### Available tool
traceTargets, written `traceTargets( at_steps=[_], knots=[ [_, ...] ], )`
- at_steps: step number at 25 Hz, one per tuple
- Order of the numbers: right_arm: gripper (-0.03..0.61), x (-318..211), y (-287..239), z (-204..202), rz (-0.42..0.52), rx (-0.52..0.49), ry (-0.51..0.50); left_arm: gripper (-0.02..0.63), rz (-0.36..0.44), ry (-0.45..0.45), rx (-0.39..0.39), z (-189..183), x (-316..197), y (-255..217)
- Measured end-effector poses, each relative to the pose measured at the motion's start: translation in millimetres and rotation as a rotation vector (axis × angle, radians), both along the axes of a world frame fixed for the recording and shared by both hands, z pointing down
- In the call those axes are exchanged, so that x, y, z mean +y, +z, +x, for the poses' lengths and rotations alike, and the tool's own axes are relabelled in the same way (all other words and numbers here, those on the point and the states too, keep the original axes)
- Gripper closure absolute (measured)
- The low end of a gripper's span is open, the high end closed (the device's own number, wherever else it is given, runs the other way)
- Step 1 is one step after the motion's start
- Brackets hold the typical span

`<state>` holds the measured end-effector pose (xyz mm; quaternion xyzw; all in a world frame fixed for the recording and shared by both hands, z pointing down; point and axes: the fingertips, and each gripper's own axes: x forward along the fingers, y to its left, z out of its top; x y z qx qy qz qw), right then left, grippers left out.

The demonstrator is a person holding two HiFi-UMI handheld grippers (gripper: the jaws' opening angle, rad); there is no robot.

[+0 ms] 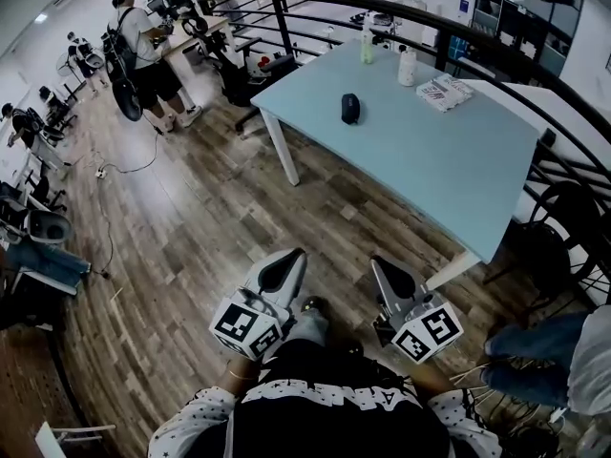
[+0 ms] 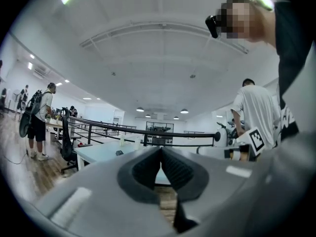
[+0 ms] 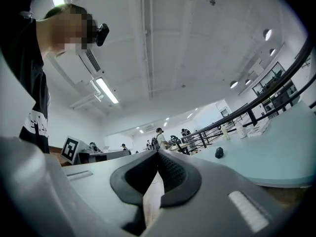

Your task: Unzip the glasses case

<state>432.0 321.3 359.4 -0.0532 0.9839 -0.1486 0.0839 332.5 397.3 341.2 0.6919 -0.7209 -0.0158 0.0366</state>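
We hold left claw (image 1: pixel 284 271) and right claw (image 1: pixel 391 277) low over brown wood-plank floor (image 1: pixel 191 227), both pressed closed, empty. Ahead, on pale blue tabletop (image 1: pixel 458 179), lies small dark oval glasses case (image 1: pixel 350 109), well apart from both.

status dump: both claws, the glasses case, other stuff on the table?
left claw: shut, empty, over the floor short of the table.
right claw: shut, empty, beside the left one.
glasses case: lying on the table, untouched; zipper too small to read.
slim bottle: upright.
white bottle: upright.
packet: lying flat.
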Motion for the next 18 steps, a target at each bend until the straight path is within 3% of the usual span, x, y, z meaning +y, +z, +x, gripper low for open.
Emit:
traceTargets(
  at_steps=[9,18],
  knots=[
    [0.581,-43,-3,-15,0.027,0.031,0.125,0.614,0.04,0.083,0.046,-30,-45,0],
    [0.581,-71,-6,-78,0.056,0.073,0.169,0.614,0.052,0.104,0.087,-102,-77,5]
  ],
)
